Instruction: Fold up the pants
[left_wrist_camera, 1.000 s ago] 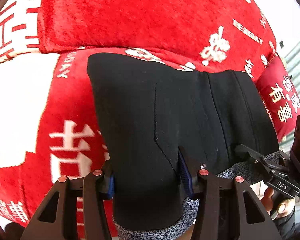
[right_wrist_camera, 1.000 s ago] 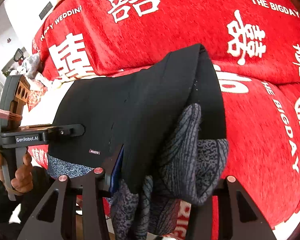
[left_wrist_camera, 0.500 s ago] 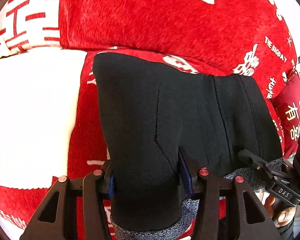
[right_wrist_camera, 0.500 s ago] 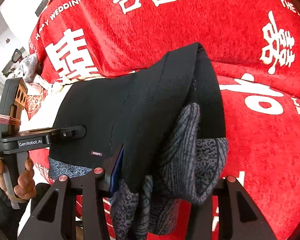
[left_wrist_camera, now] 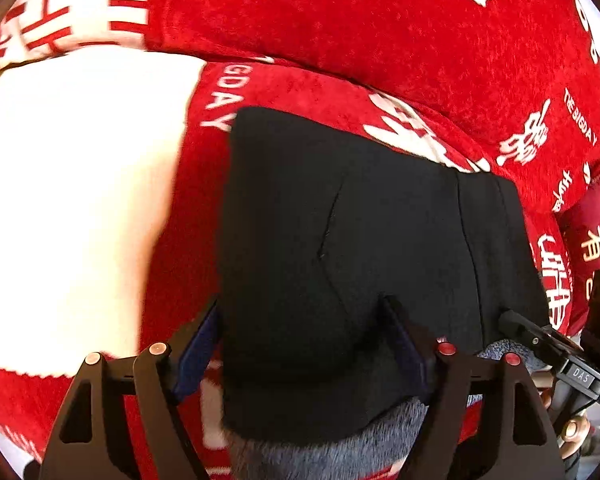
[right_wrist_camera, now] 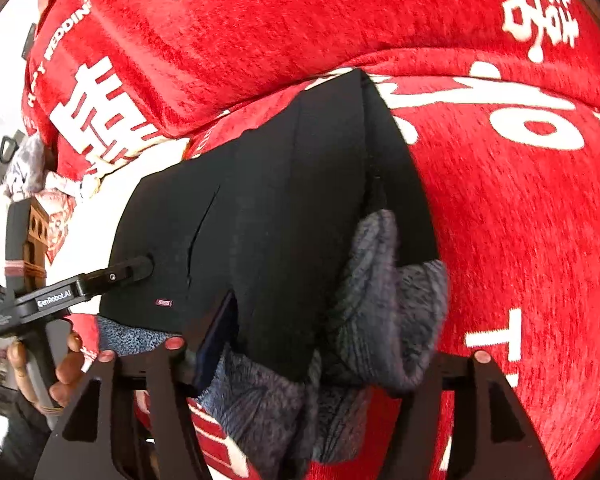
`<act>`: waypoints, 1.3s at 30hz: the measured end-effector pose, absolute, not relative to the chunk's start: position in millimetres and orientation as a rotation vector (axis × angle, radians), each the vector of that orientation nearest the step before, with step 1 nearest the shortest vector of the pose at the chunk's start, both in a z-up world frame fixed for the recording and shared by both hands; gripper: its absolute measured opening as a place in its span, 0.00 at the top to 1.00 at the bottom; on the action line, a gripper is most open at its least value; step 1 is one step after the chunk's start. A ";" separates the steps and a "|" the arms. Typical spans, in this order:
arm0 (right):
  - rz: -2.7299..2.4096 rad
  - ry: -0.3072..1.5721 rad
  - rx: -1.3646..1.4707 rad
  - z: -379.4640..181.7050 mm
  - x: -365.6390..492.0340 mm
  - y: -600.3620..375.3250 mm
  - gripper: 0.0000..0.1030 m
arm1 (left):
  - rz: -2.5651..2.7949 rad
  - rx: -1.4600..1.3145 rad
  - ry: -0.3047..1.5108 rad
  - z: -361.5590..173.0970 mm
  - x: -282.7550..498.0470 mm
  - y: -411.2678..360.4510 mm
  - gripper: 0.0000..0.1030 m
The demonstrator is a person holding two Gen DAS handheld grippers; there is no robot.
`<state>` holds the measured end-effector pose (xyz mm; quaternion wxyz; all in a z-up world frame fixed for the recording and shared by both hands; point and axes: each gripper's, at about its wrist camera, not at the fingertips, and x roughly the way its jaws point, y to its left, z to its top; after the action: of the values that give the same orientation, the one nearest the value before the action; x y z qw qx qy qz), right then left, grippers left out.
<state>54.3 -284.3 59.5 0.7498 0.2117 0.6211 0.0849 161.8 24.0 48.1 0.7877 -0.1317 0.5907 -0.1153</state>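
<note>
The black pants (left_wrist_camera: 352,248) with a grey fleece lining (left_wrist_camera: 324,452) are folded into a thick stack on the red sofa seat. My left gripper (left_wrist_camera: 304,344) is shut on the stack's near left edge, with fabric filling the gap between its fingers. My right gripper (right_wrist_camera: 324,340) is shut on the near right end of the pants (right_wrist_camera: 284,208), where the grey lining (right_wrist_camera: 384,304) bulges out between its fingers. The left gripper also shows in the right wrist view (right_wrist_camera: 112,276), and the right gripper in the left wrist view (left_wrist_camera: 540,336).
A red sofa cover with white lettering (left_wrist_camera: 380,40) spans seat and backrest. A bright white patch (left_wrist_camera: 76,200) lies on the seat left of the pants. A red cushion (left_wrist_camera: 596,240) sits at the right. Loose clothes (right_wrist_camera: 28,172) lie at the sofa's far left.
Both grippers have carried the folded pants down toward the seat and a little to the right. Neither grip has changed.
</note>
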 end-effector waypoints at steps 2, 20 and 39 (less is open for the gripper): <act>0.152 1.330 0.428 72.5 48.2 -288.8 0.34 | -0.229 -0.256 1.243 61.3 152.2 30.1 0.23; 0.284 1.154 0.043 119.0 -1.8 -212.2 0.24 | -0.376 -0.094 1.161 65.8 89.1 -22.1 0.23; 0.250 1.130 0.092 132.6 91.1 -241.9 0.23 | -0.288 -0.116 1.167 96.1 164.5 -10.7 0.23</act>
<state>91.1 -241.9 132.6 0.8361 0.0432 0.5340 0.1180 164.5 -10.7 96.1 0.8232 -0.0545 0.5486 -0.1356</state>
